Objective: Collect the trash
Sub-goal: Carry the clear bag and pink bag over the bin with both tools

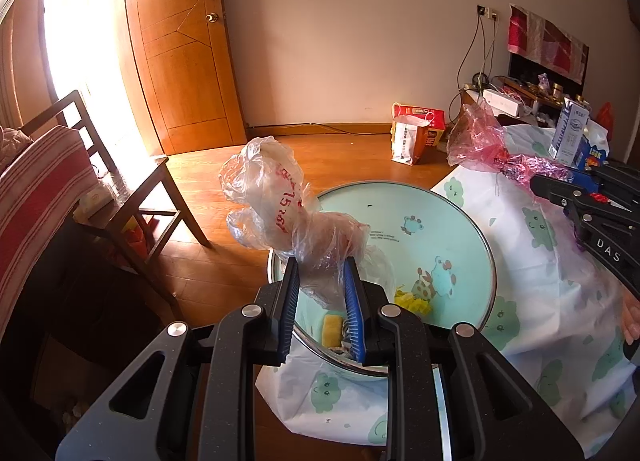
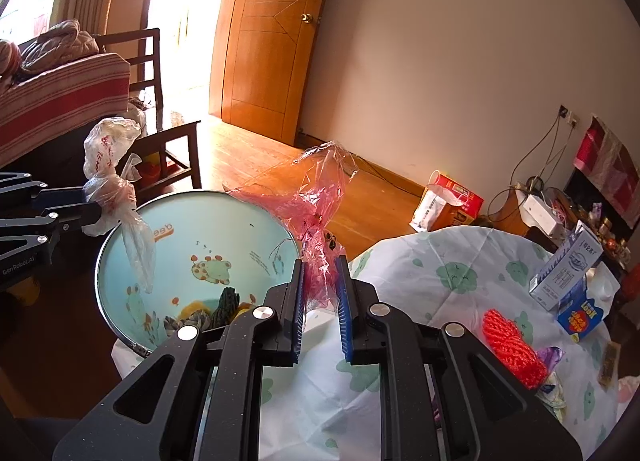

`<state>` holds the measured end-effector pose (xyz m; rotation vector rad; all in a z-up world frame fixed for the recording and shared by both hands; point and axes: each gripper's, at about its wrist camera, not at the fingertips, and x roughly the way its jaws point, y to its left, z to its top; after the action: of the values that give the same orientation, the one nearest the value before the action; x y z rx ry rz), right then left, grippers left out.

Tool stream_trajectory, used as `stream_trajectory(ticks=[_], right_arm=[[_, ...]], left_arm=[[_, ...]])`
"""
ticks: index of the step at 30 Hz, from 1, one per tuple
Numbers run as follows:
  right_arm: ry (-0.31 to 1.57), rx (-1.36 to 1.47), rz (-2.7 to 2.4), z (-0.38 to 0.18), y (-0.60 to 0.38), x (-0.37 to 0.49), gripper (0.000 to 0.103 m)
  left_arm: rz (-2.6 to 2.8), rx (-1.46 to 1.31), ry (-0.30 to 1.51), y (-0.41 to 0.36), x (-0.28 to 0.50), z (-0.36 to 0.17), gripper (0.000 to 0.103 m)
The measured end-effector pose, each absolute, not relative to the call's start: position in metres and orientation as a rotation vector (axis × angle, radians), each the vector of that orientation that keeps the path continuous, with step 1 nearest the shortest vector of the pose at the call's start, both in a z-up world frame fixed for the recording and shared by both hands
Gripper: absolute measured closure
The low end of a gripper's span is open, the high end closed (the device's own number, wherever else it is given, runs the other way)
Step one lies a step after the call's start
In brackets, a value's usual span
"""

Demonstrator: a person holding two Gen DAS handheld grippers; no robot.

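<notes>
My left wrist camera looks forward along my jaws, close above the near rim of the basin point(image 1: 404, 197), facing the far wooden door point(image 1: 180, 53) and the wall. My right wrist camera sits over the table point(image 2: 460, 261) just right of that basin point(image 2: 192, 217), tilted, facing the same door point(image 2: 272, 41). Both views share the basin, the door, the floor, the chair point(image 1: 120, 165) on the left, and each shows my other gripper at its edge.

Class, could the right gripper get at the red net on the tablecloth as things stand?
Probably not yet. The right gripper is shut on a pink plastic bag, so its jaws are full. The red net itself lies uncovered on the tablecloth just beside it.
</notes>
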<state>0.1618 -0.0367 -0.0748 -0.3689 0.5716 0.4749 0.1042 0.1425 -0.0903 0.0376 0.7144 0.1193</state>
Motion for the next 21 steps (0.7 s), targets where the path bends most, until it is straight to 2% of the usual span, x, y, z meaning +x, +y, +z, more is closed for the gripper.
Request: stream_trajectory(ticks=[21], right_arm=[[0.575, -0.391, 0.496, -0.0796, -0.0286, 0.1581, 0.087]], left_arm=[[0.109, 0.043, 0.714, 0.1432, 0.1052, -0.0904, 0.081]])
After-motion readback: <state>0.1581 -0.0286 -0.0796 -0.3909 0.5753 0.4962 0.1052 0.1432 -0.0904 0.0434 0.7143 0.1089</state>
